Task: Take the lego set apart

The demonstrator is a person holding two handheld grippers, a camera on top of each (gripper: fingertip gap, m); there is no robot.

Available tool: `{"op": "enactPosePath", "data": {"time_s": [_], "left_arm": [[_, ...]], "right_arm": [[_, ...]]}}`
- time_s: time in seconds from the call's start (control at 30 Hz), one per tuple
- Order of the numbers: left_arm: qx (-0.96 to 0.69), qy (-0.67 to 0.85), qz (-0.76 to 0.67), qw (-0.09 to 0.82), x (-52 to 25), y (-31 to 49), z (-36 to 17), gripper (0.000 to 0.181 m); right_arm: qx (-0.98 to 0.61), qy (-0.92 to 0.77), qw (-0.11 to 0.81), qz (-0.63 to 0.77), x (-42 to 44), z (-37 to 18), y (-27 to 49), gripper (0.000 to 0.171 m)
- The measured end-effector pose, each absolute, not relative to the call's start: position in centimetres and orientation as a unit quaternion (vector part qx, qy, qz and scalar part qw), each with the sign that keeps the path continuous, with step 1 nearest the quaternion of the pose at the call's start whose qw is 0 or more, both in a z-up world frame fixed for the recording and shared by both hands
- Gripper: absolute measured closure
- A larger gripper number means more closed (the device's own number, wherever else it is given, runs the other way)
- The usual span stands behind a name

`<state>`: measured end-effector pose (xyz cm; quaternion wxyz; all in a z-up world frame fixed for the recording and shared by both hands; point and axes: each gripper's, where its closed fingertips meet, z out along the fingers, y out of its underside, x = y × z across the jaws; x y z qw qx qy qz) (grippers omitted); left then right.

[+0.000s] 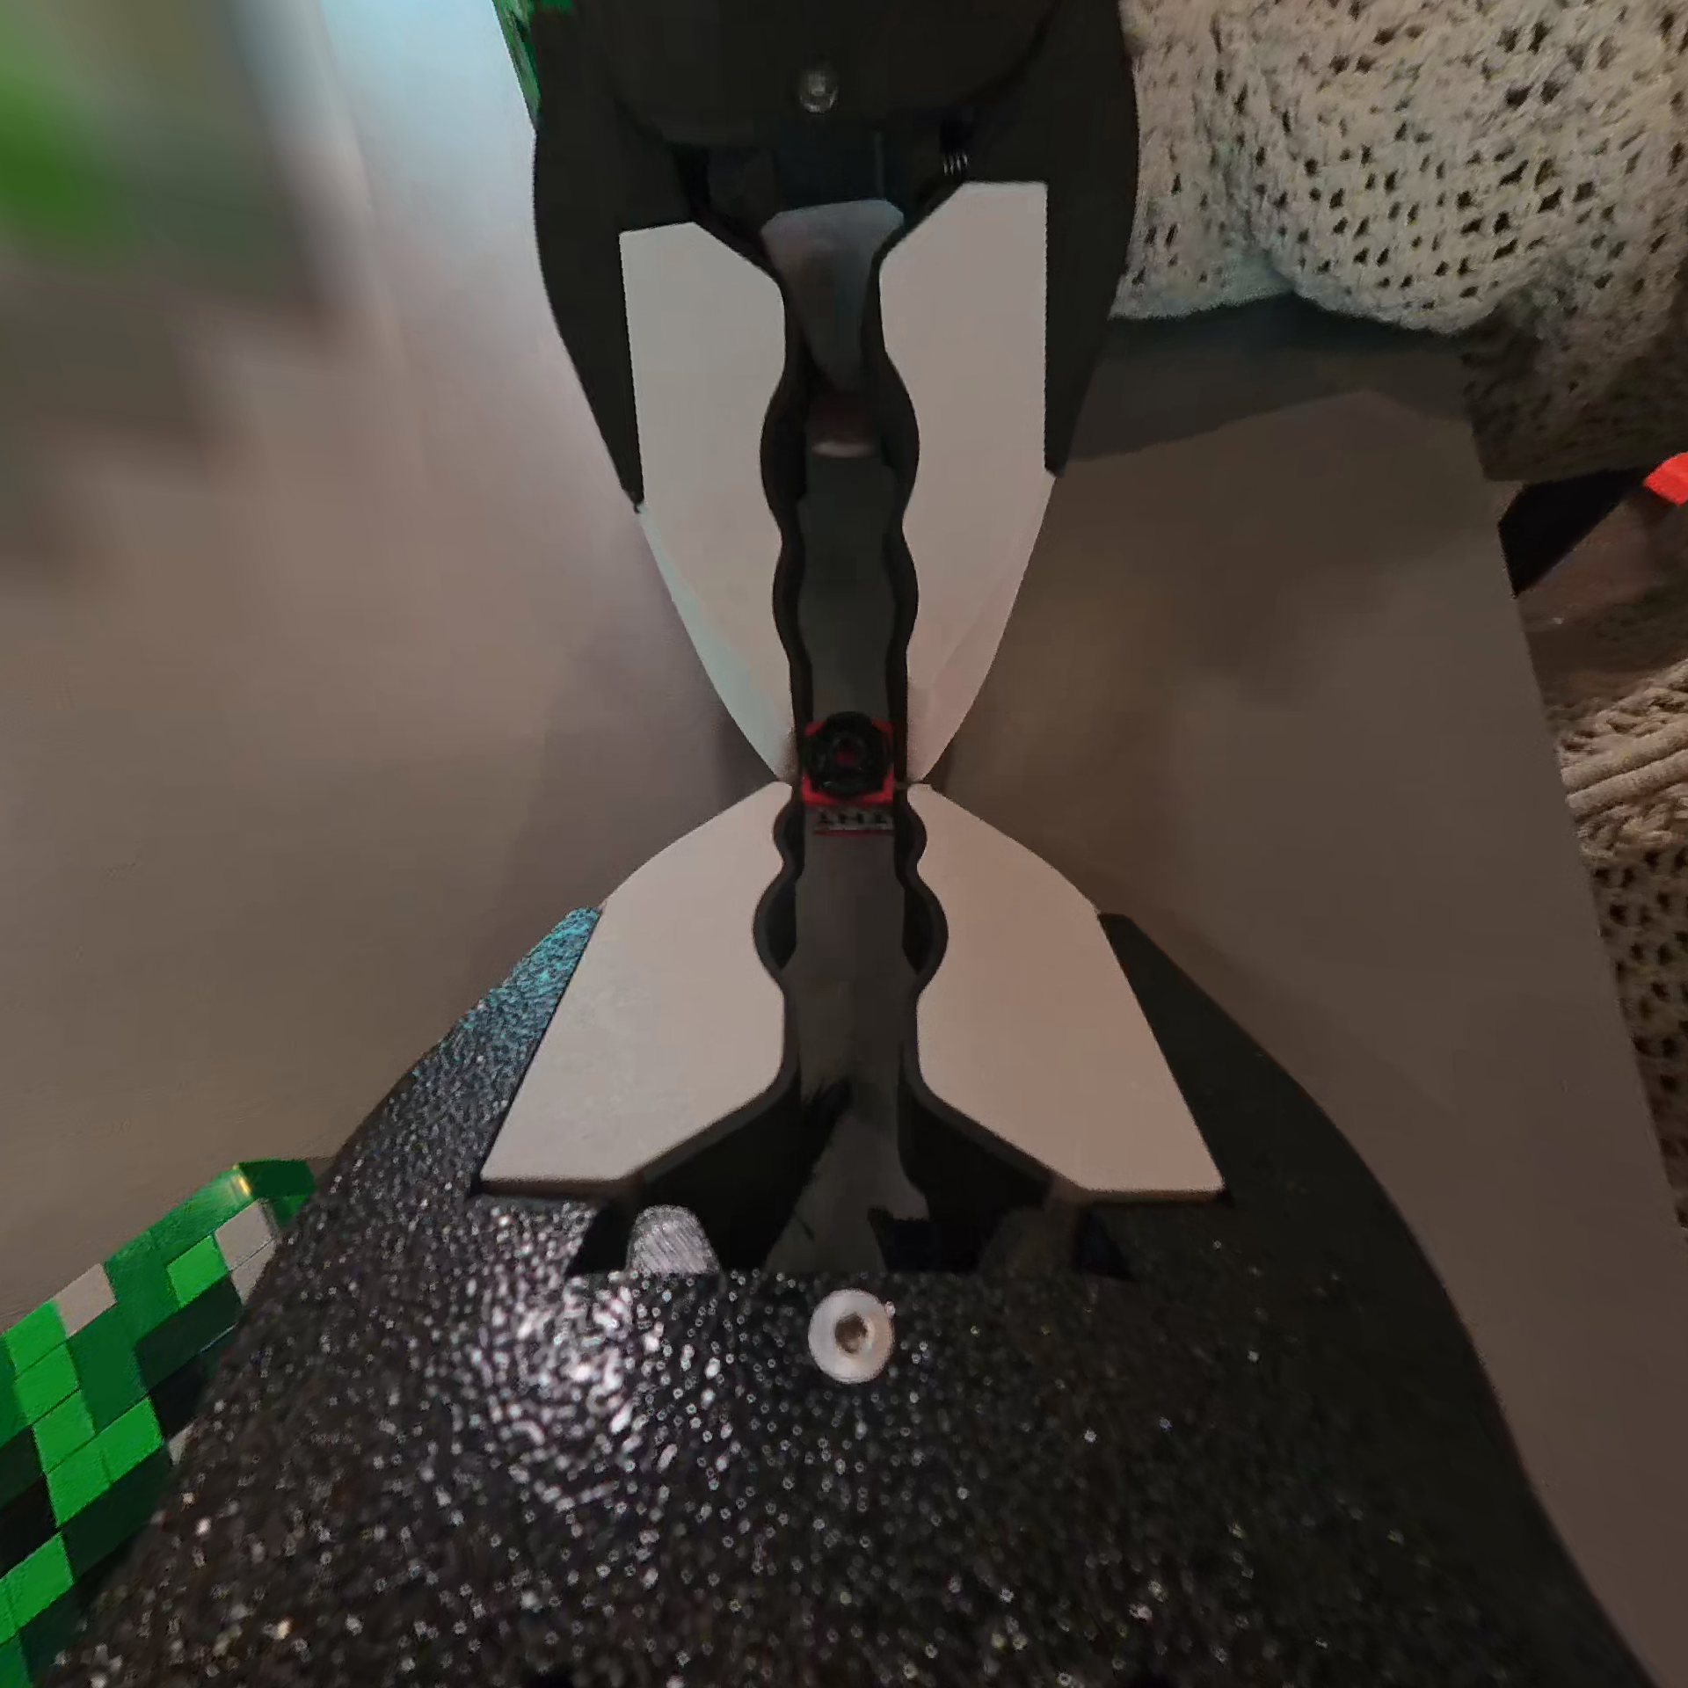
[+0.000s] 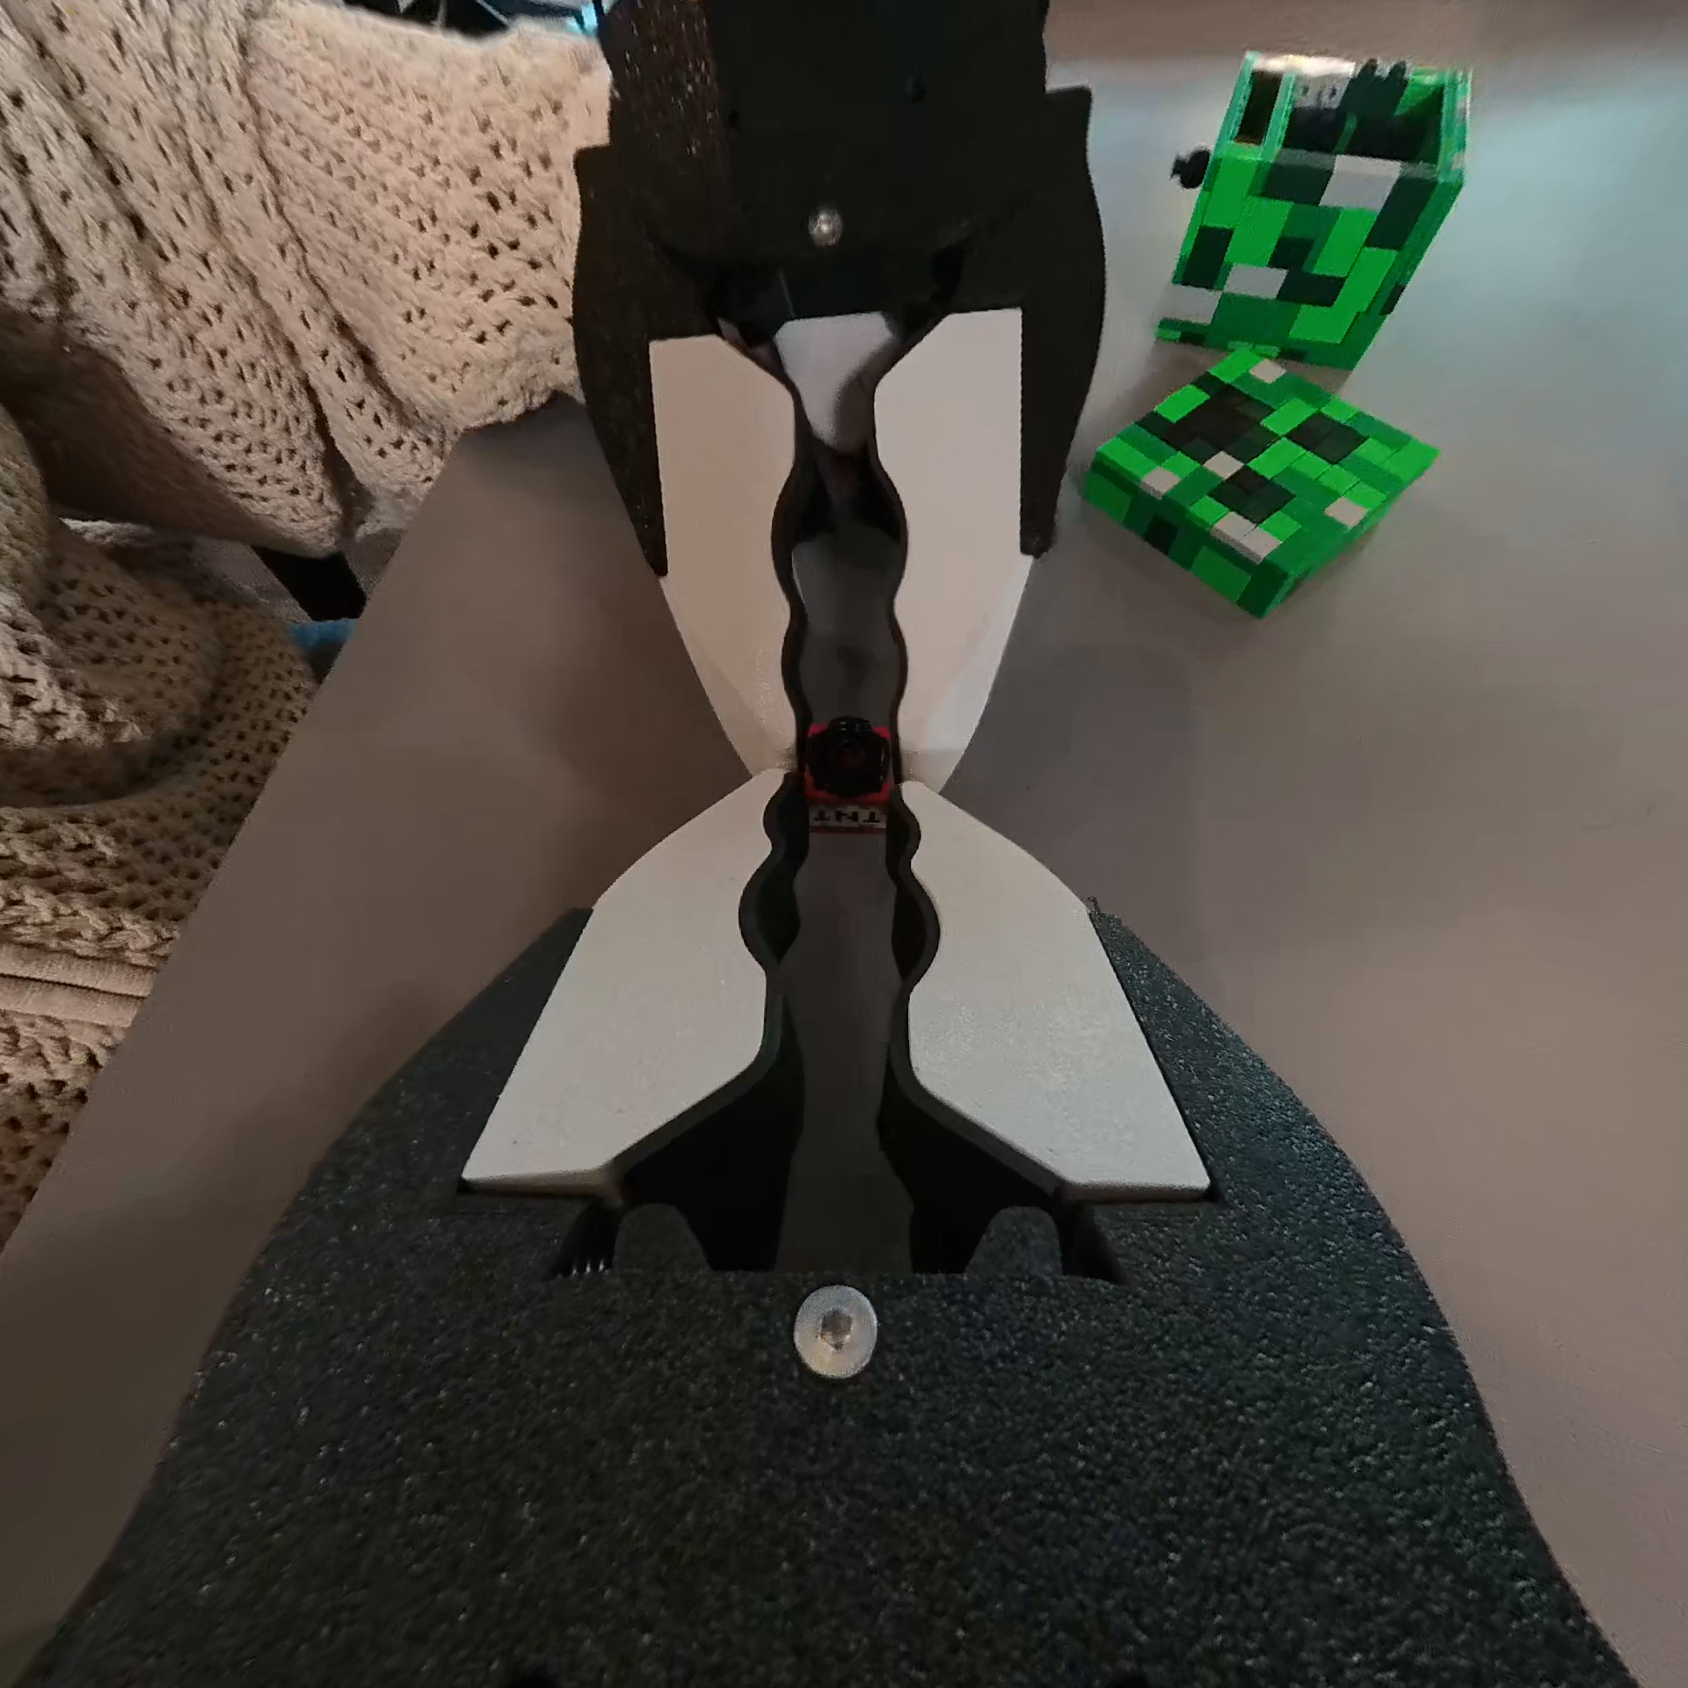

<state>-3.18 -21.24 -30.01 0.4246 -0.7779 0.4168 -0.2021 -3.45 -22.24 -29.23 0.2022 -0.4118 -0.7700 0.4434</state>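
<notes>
Your left gripper [image 1: 848, 804] and right gripper [image 2: 848, 808] met tip to tip above the table [image 2: 1279, 822], both clamped on one small red brick [image 2: 848, 776]. Far right stood the open green box [image 2: 1324, 210], dark pieces inside, its lid [image 2: 1260, 475] nearer.

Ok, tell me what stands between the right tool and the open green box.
Only the flat green panel, lying on the table just before the open green box. The right tool itself is shut on a red brick.
</notes>
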Motion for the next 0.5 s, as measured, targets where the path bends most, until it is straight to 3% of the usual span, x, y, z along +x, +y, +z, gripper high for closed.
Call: {"op": "enactPosePath", "data": {"time_s": [0.2,0.5], "left_arm": [[-0.76,0.413,-0.238,0.441,-2.6,-21.7,-28.9,0.165],[-0.74,0.502,-0.273,0.355,-1.2,-23.9,-30.7,0.165]], "right_arm": [[-0.382,-0.774,0.213,0.458,-3.0,-28.1,-22.6,0.154],[-0.307,-0.826,0.162,0.444,-1.2,-29.8,-24.3,0.155]]}}
